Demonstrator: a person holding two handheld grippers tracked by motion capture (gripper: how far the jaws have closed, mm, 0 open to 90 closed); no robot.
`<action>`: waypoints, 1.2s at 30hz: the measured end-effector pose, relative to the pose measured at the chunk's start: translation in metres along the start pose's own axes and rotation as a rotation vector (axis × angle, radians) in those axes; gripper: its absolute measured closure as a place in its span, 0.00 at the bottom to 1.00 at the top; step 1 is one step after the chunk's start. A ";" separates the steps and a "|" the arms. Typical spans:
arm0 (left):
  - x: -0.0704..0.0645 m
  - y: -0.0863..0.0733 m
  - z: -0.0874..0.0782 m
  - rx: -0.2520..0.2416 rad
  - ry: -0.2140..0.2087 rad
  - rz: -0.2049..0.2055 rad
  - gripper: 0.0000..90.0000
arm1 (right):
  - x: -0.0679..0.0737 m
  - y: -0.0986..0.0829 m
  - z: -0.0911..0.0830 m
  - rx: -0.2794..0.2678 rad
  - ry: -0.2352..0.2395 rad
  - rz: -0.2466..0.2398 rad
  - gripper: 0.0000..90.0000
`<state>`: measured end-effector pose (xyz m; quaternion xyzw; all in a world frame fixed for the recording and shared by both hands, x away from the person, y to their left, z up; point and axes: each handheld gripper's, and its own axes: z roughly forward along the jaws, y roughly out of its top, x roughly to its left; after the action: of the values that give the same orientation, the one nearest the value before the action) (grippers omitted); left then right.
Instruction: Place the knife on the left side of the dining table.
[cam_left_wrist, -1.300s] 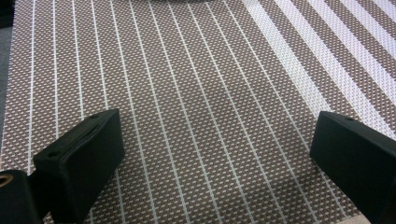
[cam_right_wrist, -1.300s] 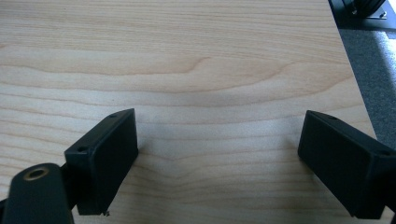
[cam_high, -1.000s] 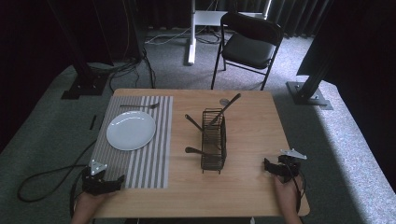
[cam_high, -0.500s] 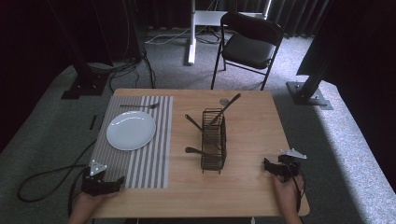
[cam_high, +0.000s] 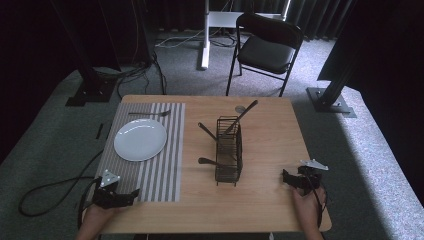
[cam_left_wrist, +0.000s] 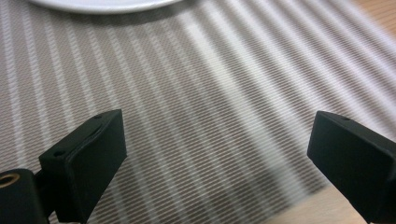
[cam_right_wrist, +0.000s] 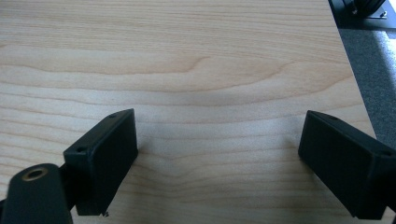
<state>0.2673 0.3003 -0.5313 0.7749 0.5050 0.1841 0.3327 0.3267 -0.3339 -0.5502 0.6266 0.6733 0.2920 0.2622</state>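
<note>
White plate (cam_high: 140, 139), grey-striped placemat (cam_high: 165, 175), black wire caddy (cam_high: 229, 150), pale wood table (cam_high: 270, 145)

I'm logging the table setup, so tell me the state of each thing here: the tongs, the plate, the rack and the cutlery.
Left tongs: open, empty, low over the striped placemat.
Right tongs: open, empty, over bare table.
Plate: empty, flat on the placemat.
Fork: lying flat on the placemat, beyond the plate.
Wire rack: upright, dark utensils poking out of it.
Spoon: leaning out of the rack's far end.
</note>
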 end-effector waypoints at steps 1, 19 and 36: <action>-0.005 0.005 -0.001 -0.007 -0.017 0.013 0.05 | 0.000 0.000 0.000 0.000 0.000 0.000 0.12; -0.053 0.048 -0.001 -0.065 -0.160 0.128 0.05 | 0.000 0.000 0.000 0.000 0.000 0.000 0.12; -0.095 0.084 -0.002 -0.104 -0.267 0.230 0.05 | 0.000 0.000 0.000 -0.001 0.000 0.001 0.12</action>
<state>0.2813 0.1928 -0.4662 0.8268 0.3541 0.1421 0.4134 0.3267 -0.3339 -0.5503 0.6266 0.6730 0.2925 0.2623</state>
